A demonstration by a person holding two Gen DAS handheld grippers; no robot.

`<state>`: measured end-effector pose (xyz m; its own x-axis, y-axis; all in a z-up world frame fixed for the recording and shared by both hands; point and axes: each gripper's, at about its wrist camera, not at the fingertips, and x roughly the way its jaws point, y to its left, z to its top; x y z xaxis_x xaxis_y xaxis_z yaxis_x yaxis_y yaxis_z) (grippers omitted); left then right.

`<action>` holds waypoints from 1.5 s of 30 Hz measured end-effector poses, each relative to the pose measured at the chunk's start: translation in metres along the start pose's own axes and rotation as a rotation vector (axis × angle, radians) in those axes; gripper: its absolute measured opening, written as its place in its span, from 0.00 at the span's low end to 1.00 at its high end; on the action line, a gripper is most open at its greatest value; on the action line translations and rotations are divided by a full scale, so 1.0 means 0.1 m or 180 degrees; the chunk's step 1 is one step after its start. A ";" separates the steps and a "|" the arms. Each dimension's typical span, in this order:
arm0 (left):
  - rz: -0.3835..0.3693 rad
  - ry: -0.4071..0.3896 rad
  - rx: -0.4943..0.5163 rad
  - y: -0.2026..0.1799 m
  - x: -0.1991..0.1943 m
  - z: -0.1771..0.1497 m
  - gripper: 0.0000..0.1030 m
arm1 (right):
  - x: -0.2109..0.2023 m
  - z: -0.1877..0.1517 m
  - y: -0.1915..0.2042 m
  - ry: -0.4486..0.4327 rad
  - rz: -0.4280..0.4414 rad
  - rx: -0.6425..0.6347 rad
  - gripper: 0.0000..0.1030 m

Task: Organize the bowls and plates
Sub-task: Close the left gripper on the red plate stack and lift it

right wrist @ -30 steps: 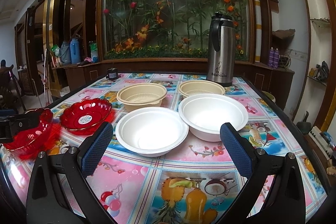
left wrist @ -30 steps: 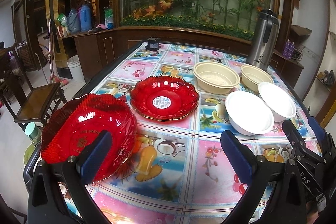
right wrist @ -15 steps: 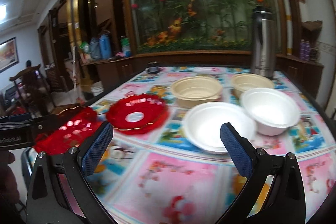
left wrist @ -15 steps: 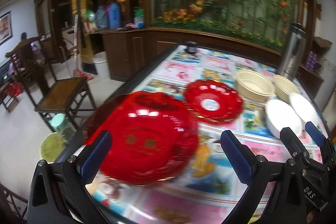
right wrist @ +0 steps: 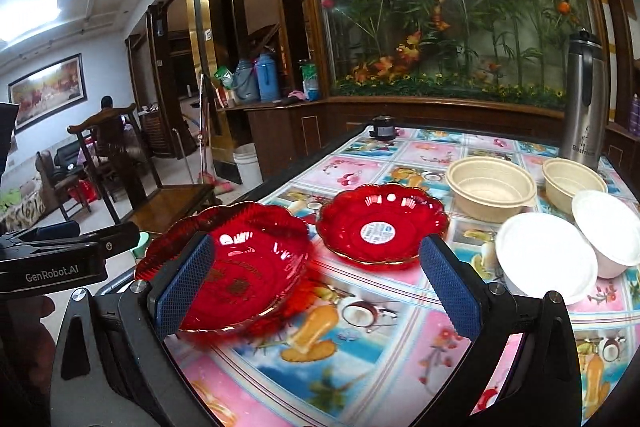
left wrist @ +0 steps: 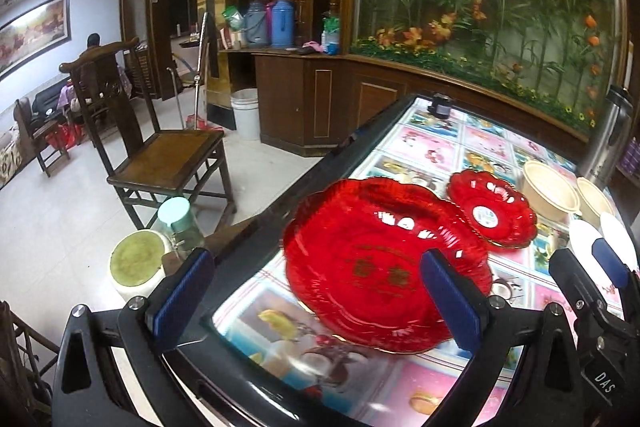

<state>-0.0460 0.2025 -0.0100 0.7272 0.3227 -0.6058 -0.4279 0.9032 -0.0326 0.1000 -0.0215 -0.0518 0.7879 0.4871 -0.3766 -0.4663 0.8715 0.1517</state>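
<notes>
Both jaws spread wide, empty — the left gripper (left wrist: 316,303) and right gripper (right wrist: 316,287) hover over the tabletop (right wrist: 400,355). A gold-lettered red plate (right wrist: 232,267) sits near its left edge, just beside a stickered red plate (right wrist: 380,223).

The right gripper's (right wrist: 318,283) left finger hides part of the near red plate (right wrist: 232,267). In the left wrist view, the bench (left wrist: 304,359) surface under that plate is blurred, and the gold lettering on the plate is illegible. The steel flask (left wrist: 608,135) is cut off by the frame edge.
</notes>
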 end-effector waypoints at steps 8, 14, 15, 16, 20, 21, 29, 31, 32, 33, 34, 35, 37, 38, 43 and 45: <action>0.0029 0.0025 -0.0029 0.11 0.06 0.00 1.00 | 0.08 -0.01 0.01 0.0059 0.0024 0.0128 1.00; 0.0073 0.0049 -0.0018 0.15 0.10 0.00 1.00 | 0.21 -0.03 -0.02 0.0193 0.0067 0.0288 1.00; 0.0082 0.0056 -0.0024 0.16 0.12 0.00 1.00 | 0.23 -0.02 -0.02 0.0227 0.0069 0.0310 1.00; 0.0092 0.0064 -0.0031 0.17 0.15 0.00 1.00 | 0.25 -0.02 -0.03 0.0248 0.0077 0.0331 1.00; 0.0141 0.0103 -0.0047 0.21 0.24 0.02 1.00 | 0.33 -0.01 -0.05 0.0322 0.0122 0.0462 1.00; 0.0165 0.0122 -0.0052 0.23 0.29 0.03 1.00 | 0.35 -0.01 -0.06 0.0342 0.0123 0.0491 1.00; 0.0327 0.0217 -0.0162 0.43 0.52 0.09 1.00 | 0.57 -0.02 0.01 0.0589 0.0159 0.0582 1.00; 0.0339 0.0243 -0.0164 0.43 0.57 0.10 1.00 | 0.61 -0.03 0.03 0.0627 0.0164 0.0585 1.00; 0.0338 0.0263 -0.0152 0.42 0.60 0.10 1.00 | 0.64 -0.03 0.04 0.0645 0.0156 0.0595 1.00; 0.0335 0.0277 -0.0142 0.41 0.63 0.10 1.00 | 0.66 -0.03 0.04 0.0667 0.0158 0.0607 1.00; 0.0333 0.0296 -0.0131 0.39 0.65 0.10 1.00 | 0.70 -0.04 0.04 0.0699 0.0162 0.0622 1.00; 0.0329 0.0314 -0.0124 0.38 0.68 0.10 1.00 | 0.74 -0.04 0.04 0.0733 0.0151 0.0634 1.00; 0.0307 0.0373 -0.0110 0.34 0.74 0.10 1.00 | 0.82 -0.04 0.05 0.0815 0.0124 0.0658 0.99; 0.0302 0.0400 -0.0107 0.33 0.77 0.10 1.00 | 0.85 -0.04 0.04 0.0846 0.0122 0.0674 0.99; 0.0314 0.0556 -0.0103 0.31 0.92 0.09 1.00 | 1.03 -0.08 -0.02 0.1040 0.0134 0.0818 0.95; 0.0287 0.0634 -0.0106 0.31 0.97 0.06 1.00 | 1.09 -0.09 -0.03 0.1113 0.0158 0.0861 0.92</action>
<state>0.0148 0.2638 -0.0650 0.5661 0.3365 -0.7525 -0.5063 0.8623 0.0048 0.1837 0.0285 -0.1021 0.5622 0.5211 -0.6422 -0.3416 0.8535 0.3935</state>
